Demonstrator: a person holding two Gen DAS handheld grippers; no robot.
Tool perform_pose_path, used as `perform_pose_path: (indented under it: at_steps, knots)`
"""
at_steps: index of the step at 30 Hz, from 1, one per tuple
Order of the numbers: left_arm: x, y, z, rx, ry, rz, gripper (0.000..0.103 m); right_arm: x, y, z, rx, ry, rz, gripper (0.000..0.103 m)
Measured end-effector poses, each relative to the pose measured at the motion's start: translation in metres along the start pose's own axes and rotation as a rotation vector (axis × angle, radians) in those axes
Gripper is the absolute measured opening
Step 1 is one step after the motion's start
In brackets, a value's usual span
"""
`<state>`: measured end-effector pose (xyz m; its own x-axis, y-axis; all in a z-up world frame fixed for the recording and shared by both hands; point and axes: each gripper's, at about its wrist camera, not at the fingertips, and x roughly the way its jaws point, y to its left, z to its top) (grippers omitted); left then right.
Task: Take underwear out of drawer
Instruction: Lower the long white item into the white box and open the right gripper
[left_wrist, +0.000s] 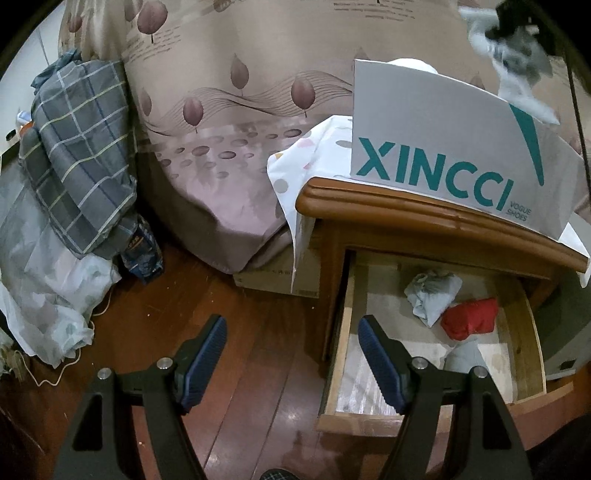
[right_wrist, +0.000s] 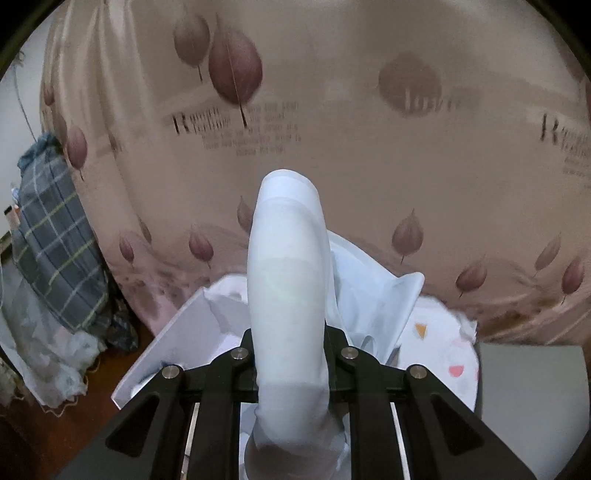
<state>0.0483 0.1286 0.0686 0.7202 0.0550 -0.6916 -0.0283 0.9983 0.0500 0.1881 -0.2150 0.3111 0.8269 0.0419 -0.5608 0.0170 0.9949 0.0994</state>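
The bedspread (left_wrist: 229, 122) is beige with mauve leaves. The box (left_wrist: 443, 147) is white with teal lettering. In the drawer (left_wrist: 524, 321) lie a red bundle (left_wrist: 470, 322) and a pale blue bundle (left_wrist: 434, 295). The quilt (left_wrist: 77, 155) is grey plaid.

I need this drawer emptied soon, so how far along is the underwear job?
Done: the wooden drawer stands pulled open. In hand: the right gripper is shut on a pale white garment, carried above the white shoebox. Left: a crumpled grey-blue piece and a folded red piece lie in the drawer; the left gripper hangs open and empty.
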Motion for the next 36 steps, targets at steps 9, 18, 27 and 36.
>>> perform_pose_path:
  at_steps: [9,18,27,36]
  knots:
    - [0.002,-0.001,0.000,-0.001,0.008,-0.008,0.076,0.066,-0.002,-0.050,-0.018,0.220,-0.012,0.017]
    - [0.006,-0.003,0.000,-0.016,0.018,-0.015,0.076,0.093,0.007,-0.082,-0.034,0.324,-0.026,0.042]
    - [0.008,-0.007,-0.001,-0.018,0.023,-0.016,0.076,0.073,0.002,-0.082,-0.017,0.317,-0.035,0.059]
    - [0.009,-0.008,-0.004,-0.008,0.028,-0.007,0.076,0.023,0.005,-0.080,-0.054,0.259,-0.003,0.060]
